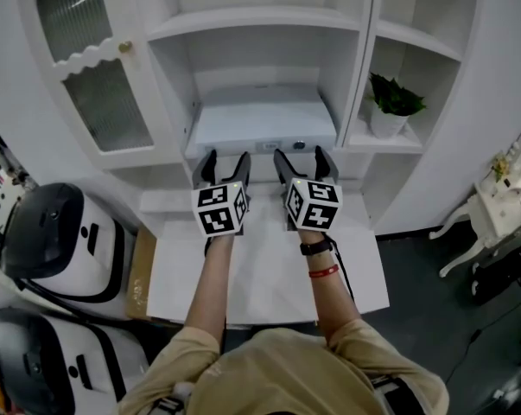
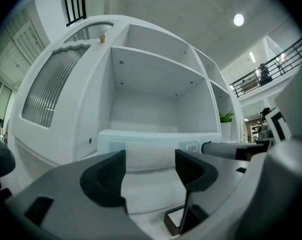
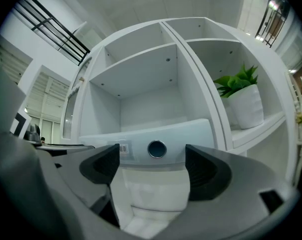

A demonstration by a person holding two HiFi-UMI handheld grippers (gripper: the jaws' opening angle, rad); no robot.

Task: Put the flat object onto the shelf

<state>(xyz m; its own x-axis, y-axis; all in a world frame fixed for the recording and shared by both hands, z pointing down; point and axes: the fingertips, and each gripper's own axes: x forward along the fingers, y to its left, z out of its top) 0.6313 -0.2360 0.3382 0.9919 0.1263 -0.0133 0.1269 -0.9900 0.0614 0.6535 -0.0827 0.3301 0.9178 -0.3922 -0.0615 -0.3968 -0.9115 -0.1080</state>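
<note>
Along the desk's left edge, only the head view takes in two rounded white machines (image 1: 57,232) with glossy black fronts. It alone also shows the matte white desk (image 1: 269,275) under both forearms.

The shelf unit (image 1: 260,17) rises past the desk's far edge, smooth and painted white. Its left door (image 1: 96,67) has ribbed glass, a scalloped rail and a small gold knob (image 1: 124,47). The left gripper view shows that ribbing (image 2: 53,86) far more clearly.

The flat object (image 1: 264,119), a thin, pale rectangular slab, lies on the bottom board of the middle compartment, with its front face at that board's front edge.

The left claw (image 1: 226,164) is level just in front of it. Its dark, textured pads (image 2: 108,176) are spread apart with nothing pressed between them, and the slab's face (image 2: 156,139) shows beyond the gap. This view also catches a barcode label (image 2: 192,147).

The right claw (image 1: 303,161) is beside it, equally wide open and empty. Its own view (image 3: 152,166) shows a round, dark, glossy button (image 3: 157,148) on the slab's face (image 3: 186,134), which is a mere speck from the head.

In the right compartment stands a leafy green plant (image 1: 391,102) in a smooth white pot, shown largest in the right gripper view (image 3: 243,101).
</note>
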